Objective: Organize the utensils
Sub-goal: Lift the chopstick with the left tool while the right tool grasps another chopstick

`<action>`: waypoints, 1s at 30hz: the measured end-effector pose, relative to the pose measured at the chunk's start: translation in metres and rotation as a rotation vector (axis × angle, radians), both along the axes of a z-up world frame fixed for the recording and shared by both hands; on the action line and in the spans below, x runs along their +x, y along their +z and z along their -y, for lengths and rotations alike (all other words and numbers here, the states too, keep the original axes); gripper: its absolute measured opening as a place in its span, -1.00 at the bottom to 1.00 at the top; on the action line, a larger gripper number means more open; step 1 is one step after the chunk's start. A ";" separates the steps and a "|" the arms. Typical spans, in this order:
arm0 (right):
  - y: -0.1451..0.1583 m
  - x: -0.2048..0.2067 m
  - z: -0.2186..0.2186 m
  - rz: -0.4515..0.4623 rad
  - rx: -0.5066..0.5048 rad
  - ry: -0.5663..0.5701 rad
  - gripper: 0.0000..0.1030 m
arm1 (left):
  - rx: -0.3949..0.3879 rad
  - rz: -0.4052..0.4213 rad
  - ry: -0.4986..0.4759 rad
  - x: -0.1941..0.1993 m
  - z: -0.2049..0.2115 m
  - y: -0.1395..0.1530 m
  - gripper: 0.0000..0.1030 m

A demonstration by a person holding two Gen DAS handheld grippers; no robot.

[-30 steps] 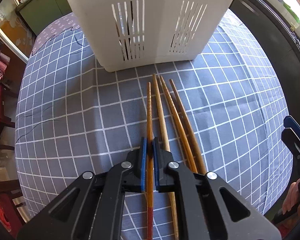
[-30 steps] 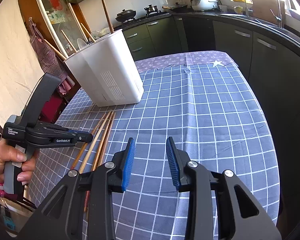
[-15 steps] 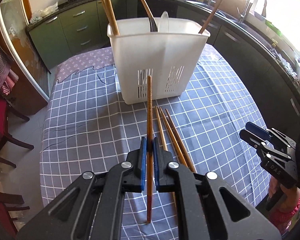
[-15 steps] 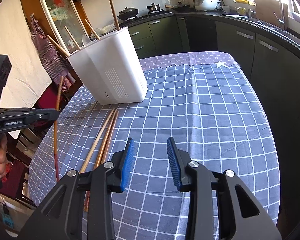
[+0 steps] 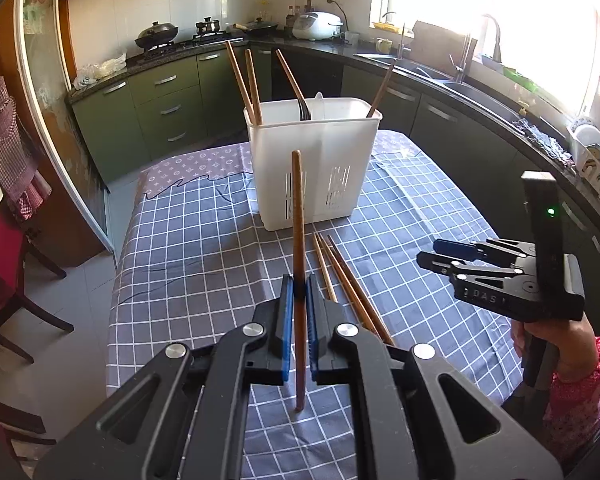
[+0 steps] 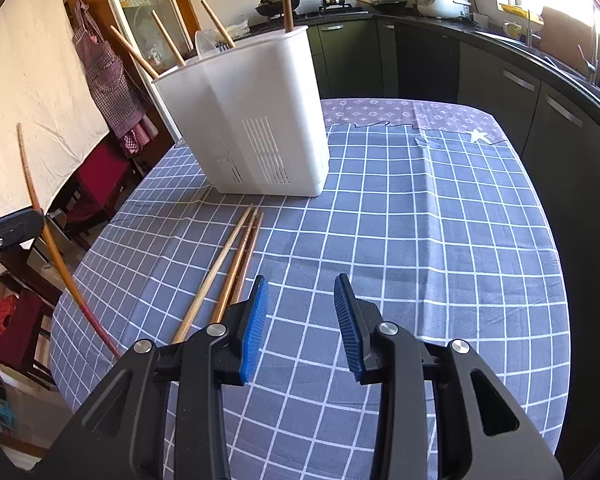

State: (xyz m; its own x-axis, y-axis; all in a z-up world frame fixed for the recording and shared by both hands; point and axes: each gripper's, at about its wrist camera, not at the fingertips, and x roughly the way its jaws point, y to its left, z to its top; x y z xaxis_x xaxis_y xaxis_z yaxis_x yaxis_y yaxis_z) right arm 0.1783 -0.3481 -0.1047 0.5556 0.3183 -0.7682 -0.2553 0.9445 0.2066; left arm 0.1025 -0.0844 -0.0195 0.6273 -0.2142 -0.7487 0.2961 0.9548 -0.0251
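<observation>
My left gripper (image 5: 296, 294) is shut on a wooden chopstick (image 5: 298, 224) and holds it upright, lifted off the table, in front of the white utensil holder (image 5: 314, 164). The holder stands at the far middle of the table with several chopsticks and a dark utensil in it. Three chopsticks (image 5: 340, 276) lie on the checked tablecloth (image 5: 188, 248) just right of the held one. My right gripper (image 6: 300, 312) is open and empty, low over the cloth; it also shows in the left wrist view (image 5: 452, 254). The held chopstick (image 6: 48, 232) shows at the right wrist view's left edge.
The table's left edge drops to a tiled floor with red chairs (image 5: 4, 264). Dark kitchen cabinets and a counter (image 5: 460, 92) run behind and to the right. The holder (image 6: 252, 120) and lying chopsticks (image 6: 228, 264) sit left of my right gripper.
My left gripper has lifted the chopstick off the table and raised it upright, pulling back from the holder. The right gripper has stayed open and nearly still.
</observation>
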 end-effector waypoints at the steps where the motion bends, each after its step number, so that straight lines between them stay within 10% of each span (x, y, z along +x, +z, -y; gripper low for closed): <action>1: -0.003 0.005 -0.004 -0.013 -0.014 0.005 -0.32 | -0.008 0.003 -0.002 -0.002 -0.001 0.000 -0.87; 30: -0.050 0.064 -0.091 -0.136 -0.220 0.094 -0.32 | -0.022 0.016 -0.030 -0.011 -0.009 -0.001 -0.87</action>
